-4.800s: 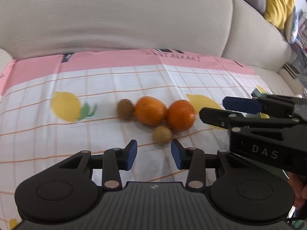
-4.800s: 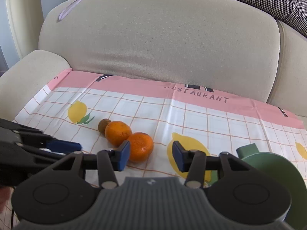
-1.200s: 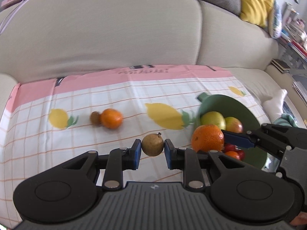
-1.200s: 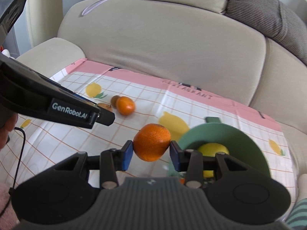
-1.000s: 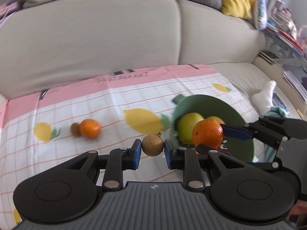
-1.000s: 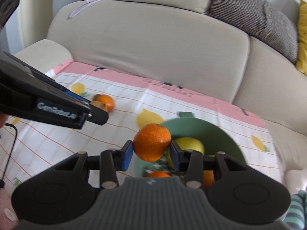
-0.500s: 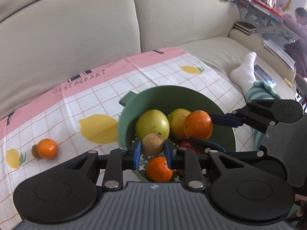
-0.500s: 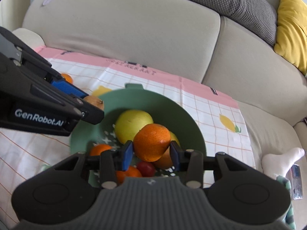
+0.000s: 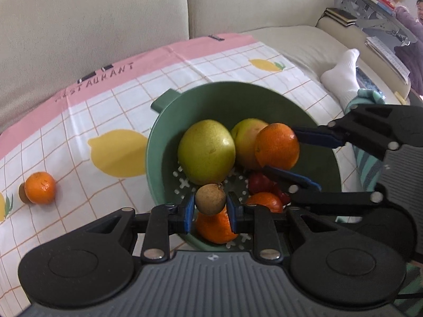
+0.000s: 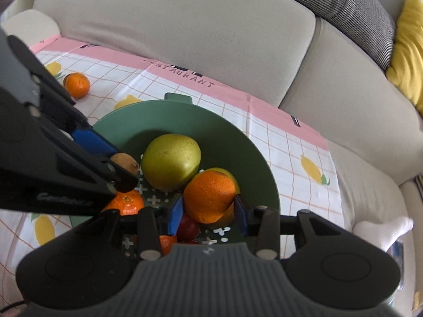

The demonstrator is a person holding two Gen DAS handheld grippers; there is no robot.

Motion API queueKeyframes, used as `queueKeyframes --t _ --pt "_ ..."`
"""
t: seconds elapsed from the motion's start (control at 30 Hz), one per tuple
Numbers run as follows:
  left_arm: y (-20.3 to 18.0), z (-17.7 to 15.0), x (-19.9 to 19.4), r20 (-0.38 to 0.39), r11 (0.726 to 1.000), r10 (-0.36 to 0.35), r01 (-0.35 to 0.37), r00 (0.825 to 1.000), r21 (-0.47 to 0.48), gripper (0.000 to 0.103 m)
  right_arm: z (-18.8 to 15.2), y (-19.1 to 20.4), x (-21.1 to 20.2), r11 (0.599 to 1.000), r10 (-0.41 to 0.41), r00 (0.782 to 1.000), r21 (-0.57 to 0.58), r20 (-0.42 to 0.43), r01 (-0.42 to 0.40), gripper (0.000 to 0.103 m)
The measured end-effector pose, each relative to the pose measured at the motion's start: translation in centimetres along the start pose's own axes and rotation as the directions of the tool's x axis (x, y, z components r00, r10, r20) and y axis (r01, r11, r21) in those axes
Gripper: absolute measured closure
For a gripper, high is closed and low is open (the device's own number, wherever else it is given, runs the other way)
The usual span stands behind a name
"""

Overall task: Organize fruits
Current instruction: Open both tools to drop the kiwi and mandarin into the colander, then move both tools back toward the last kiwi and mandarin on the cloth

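Over the green perforated plastic bowl (image 9: pixel 161 142): left gripper (image 9: pixel 210 211) clamps a small brown round fruit (image 9: pixel 210 199), right gripper (image 10: pixel 208 210) clamps a round orange (image 10: pixel 208 196). Releasing from this height risks bounce-out off the piled fruit.

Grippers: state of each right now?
Left gripper: shut on small round brown fruit.
Right gripper: shut on round orange, over green bowl.

Left hand-held gripper (image 9: pixel 210 210) clamping brown fruit (image 9: pixel 210 199), above green bowl (image 9: pixel 158 158)
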State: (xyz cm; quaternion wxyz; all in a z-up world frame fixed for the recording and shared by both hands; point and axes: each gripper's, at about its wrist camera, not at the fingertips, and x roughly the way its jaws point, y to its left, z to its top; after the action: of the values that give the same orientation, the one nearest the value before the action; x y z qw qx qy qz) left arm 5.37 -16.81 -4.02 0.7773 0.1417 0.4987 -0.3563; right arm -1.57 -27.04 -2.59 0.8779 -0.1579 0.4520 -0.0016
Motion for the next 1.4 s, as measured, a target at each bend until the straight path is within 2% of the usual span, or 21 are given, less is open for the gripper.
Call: queueKeyframes --t 0.3,0.47,0.6,0.8,0.93,1.07,1.4 --pt "-0.1 0.0 -0.1 -0.008 1.0 -0.004 0.004 1.0 0.007 0.073 -0.4 0.7 -0.3 0.999 0.05 0.998 -0.014 -0.028 -0.05 0.064" --pt "-0.1 -0.4 -0.6 0.003 1.0 -0.024 0.024 1.0 -0.001 0.065 -0.6 1.0 -0.4 0.998 0.066 0.996 -0.009 -0.056 -0.066 0.064" --pt "-0.4 -0.7 -1.7 0.04 1.0 -0.021 0.021 0.999 0.004 0.049 -0.6 1.2 -0.4 0.997 0.073 0.995 -0.015 -0.071 -0.075 0.064" --pt "0.5 -1.3 -3.9 0.094 0.999 -0.028 0.033 0.995 -0.043 0.048 -0.5 1.2 -0.5 0.997 0.077 0.992 -0.005 -0.096 -0.077 0.064" --pt "1.4 -1.7 -5.2 0.115 0.997 0.029 -0.021 0.993 -0.068 0.044 -0.2 1.1 -0.6 0.996 0.09 0.991 0.015 -0.095 -0.089 0.064" --pt "3.0 -2.3 -6.1 0.122 0.992 0.054 -0.039 0.991 -0.117 0.044 0.1 1.5 -0.8 0.995 0.099 0.992 0.015 -0.08 -0.098 0.064" --pt "6.7 -4.5 -6.2 0.076 0.969 0.126 -0.106 0.989 -0.222 0.044 0.6 1.8 0.2 0.996 0.091 0.991 0.019 -0.098 -0.089 0.063"
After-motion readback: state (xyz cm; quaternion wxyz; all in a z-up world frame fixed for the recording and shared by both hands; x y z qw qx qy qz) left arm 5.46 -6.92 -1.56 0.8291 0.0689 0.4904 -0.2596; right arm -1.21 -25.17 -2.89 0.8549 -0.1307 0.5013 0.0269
